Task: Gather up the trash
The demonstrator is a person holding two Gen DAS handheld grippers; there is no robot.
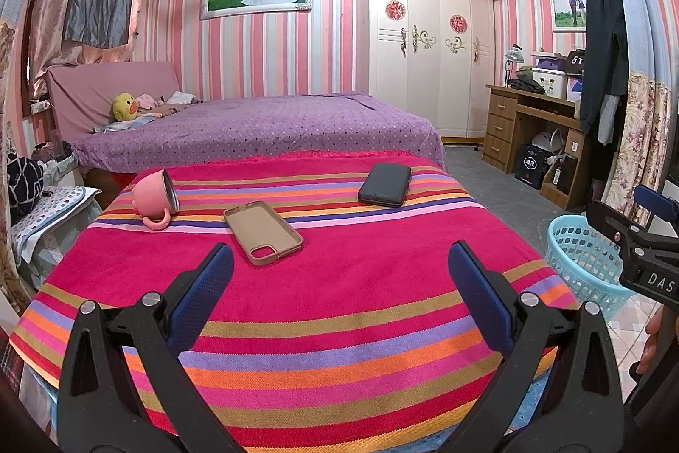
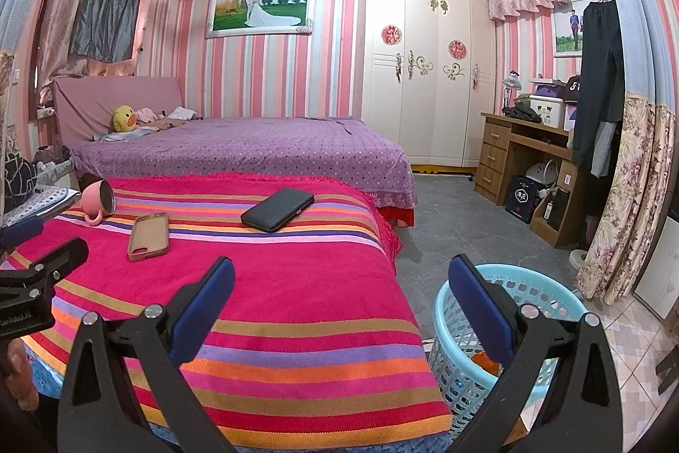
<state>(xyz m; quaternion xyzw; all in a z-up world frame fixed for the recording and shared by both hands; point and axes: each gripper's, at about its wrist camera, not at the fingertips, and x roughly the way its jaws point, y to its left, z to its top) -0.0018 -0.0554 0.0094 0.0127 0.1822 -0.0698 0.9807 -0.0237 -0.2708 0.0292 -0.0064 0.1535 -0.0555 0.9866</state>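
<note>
Both grippers hung with fingers spread wide and nothing between them: the left gripper (image 1: 340, 262) over the striped cloth (image 1: 297, 283); the right gripper (image 2: 341, 277) over the cloth's edge beside one blue basket (image 2: 530, 296); one orange scrap (image 2: 483, 359) lay inside the basket; on the cloth lay three things, well apart: one pink mug (image 1: 155, 198) tipped over, one tan phone case (image 1: 263, 232), one black wallet (image 1: 385, 184).

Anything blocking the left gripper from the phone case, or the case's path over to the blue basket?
Nothing visible. The left gripper is open with bare striped cloth between it and the phone case. The pink cup and black wallet lie off to the sides. The basket stands on the floor past the cloth's right edge, top open.
</note>
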